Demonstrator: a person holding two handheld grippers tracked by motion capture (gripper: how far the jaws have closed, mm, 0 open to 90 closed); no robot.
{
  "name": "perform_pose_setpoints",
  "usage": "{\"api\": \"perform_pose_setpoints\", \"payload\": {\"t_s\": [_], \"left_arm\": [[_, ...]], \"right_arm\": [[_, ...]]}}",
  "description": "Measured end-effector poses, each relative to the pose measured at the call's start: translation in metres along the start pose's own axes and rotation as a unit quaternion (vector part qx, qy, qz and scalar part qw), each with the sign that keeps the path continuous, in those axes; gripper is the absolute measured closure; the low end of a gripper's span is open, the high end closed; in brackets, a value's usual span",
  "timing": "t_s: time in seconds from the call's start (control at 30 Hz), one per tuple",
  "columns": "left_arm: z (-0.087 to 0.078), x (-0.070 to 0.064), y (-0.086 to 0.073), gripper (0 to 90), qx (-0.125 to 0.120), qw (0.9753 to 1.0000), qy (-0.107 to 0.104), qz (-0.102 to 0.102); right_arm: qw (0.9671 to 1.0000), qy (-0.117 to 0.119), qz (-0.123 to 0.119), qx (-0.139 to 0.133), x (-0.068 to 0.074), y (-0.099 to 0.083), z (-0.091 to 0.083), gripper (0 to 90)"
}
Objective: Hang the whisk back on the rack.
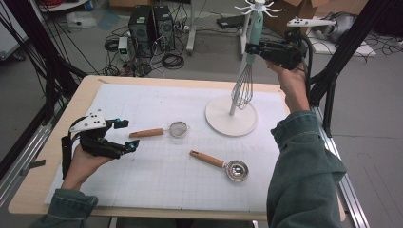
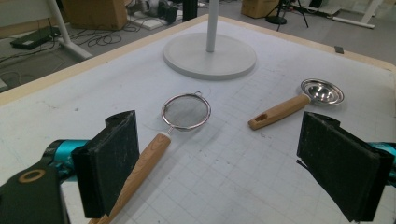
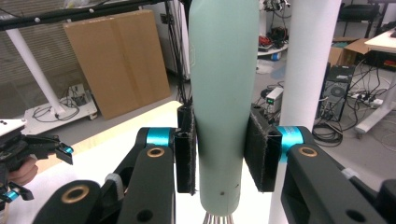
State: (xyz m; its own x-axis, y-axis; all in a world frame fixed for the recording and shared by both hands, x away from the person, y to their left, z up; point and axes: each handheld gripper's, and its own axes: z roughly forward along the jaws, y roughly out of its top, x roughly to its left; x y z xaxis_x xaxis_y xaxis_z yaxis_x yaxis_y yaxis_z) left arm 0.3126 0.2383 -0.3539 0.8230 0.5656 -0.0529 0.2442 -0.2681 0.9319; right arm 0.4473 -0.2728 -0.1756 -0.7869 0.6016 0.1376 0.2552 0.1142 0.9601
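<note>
While the right claw (image 1: 253,49) is raised near the top of a white stand (image 1: 231,115), its two black pads are pressed against either side of a whisk (image 1: 247,66) — gripping the pale green handle, with the wire loops hanging below, beside the stand's pole. In the right gripper view the handle (image 3: 222,93) stands upright between the pads, the white pole just beside it. The stand's round base rests on the tabletop (image 1: 161,166), toward its far right part.

The left claw (image 1: 124,135) hovers low over the near left part of the tabletop, its jaws spread wide and holding nothing. Just ahead of it lies a small mesh strainer (image 1: 177,128) with a wooden handle pointing toward that claw — in the left gripper view the handle end passes beside one pad. A metal scoop (image 1: 235,170) with a wooden handle lies nearer the person, well apart from the strainer.
</note>
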Motion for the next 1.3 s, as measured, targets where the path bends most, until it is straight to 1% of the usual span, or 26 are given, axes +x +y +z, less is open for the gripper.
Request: {"api": "perform_pose_setpoints", "payload": {"t_s": [0.17,0.27,0.4,0.63,0.77,0.87,1.07,1.1,1.23,1.3], "left_arm": [[0.0,0.002,-0.002,13.4,-0.004,1.0,0.002,-0.006],[-0.001,0.003,-0.003,13.4,-0.004,1.0,0.003,-0.006],[-0.002,0.004,-0.004,13.4,-0.003,1.0,0.004,-0.008],[-0.003,0.004,-0.003,13.4,-0.003,1.0,0.002,-0.007],[-0.003,0.003,-0.003,13.4,-0.003,1.0,0.002,-0.007],[-0.003,0.004,-0.003,13.4,-0.003,1.0,0.002,-0.008],[-0.004,0.004,-0.003,13.1,-0.005,1.0,0.003,-0.007],[-0.004,0.004,-0.003,13.1,-0.005,1.0,0.003,-0.007],[-0.004,0.004,-0.003,13.0,-0.003,1.0,0.002,-0.007],[-0.004,0.004,-0.003,13.0,-0.003,1.0,0.002,-0.006]], "right_arm": [[1.0,0.002,0.0,-0.001,-0.003,0.0,0.003,67.3],[1.0,0.005,0.0,-0.003,-0.005,0.0,0.003,66.8],[1.0,0.003,0.002,-0.004,-0.006,-0.001,0.002,65.1],[0.9999,-0.005,0.006,-0.01,-0.006,-0.001,-0.006,59.8],[0.9998,-0.012,0.003,-0.013,-0.005,-0.002,-0.012,58.4],[0.9998,-0.013,0.002,-0.016,-0.004,-0.005,-0.018,59.0],[0.9997,-0.012,-0.002,-0.021,-0.003,-0.006,-0.028,66.1],[0.9996,-0.015,-0.008,-0.021,-0.001,-0.005,-0.03,69.8],[0.9994,-0.014,-0.021,-0.022,0.002,-0.002,-0.038,78.9],[0.9995,-0.009,-0.022,-0.023,0.002,0.0,-0.041,84.3]]}}
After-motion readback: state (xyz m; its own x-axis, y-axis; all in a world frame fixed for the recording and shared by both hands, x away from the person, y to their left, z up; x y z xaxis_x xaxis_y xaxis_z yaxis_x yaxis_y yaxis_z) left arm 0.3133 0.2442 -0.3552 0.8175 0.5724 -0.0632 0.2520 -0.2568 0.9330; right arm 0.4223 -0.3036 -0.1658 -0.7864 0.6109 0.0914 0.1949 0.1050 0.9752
